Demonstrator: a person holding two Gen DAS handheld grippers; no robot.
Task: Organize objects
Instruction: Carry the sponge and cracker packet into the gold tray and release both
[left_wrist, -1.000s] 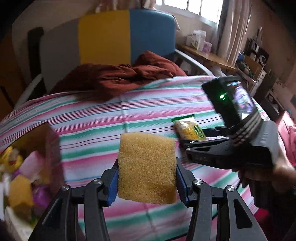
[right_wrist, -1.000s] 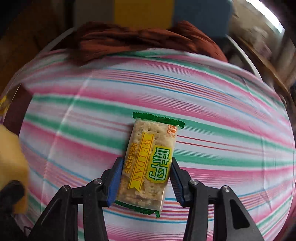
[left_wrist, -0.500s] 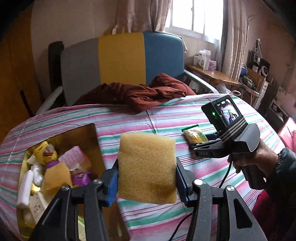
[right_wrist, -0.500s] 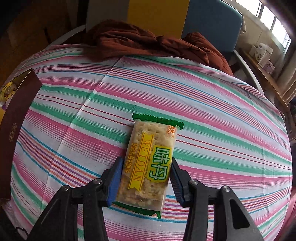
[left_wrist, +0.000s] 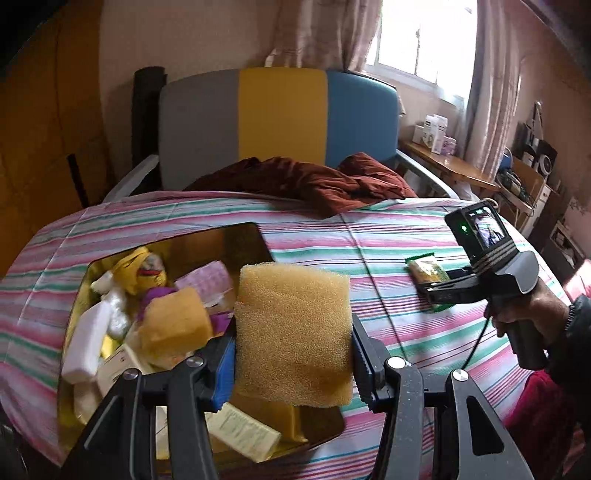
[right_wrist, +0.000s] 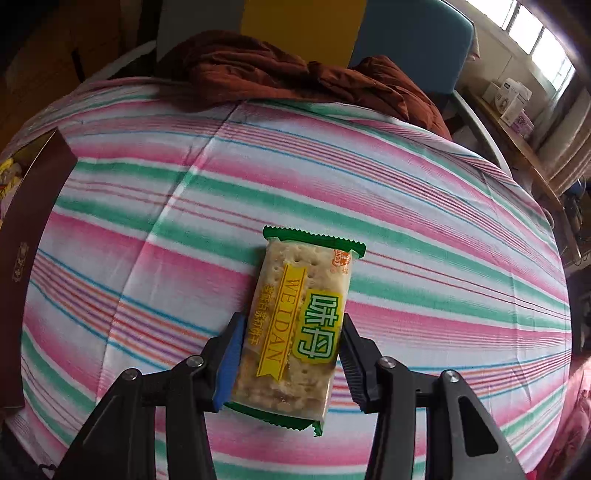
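Sponge (left_wrist: 293, 334), soft, light and springy, sat clenched by its sides in the left gripper (left_wrist: 293, 365), above the box (left_wrist: 255, 236); squeezing harder looked needless. Cracker packet (right_wrist: 295, 325), brittle and slick, sat clamped at mid-length in the right gripper (right_wrist: 291, 365).

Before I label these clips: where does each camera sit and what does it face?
Left wrist: on the left tool, holding a sponge over the box; right tool and hand show.
Right wrist: on the right tool, looking steeply down at its cracker packet.
Shared: packet, striped cloth, box.
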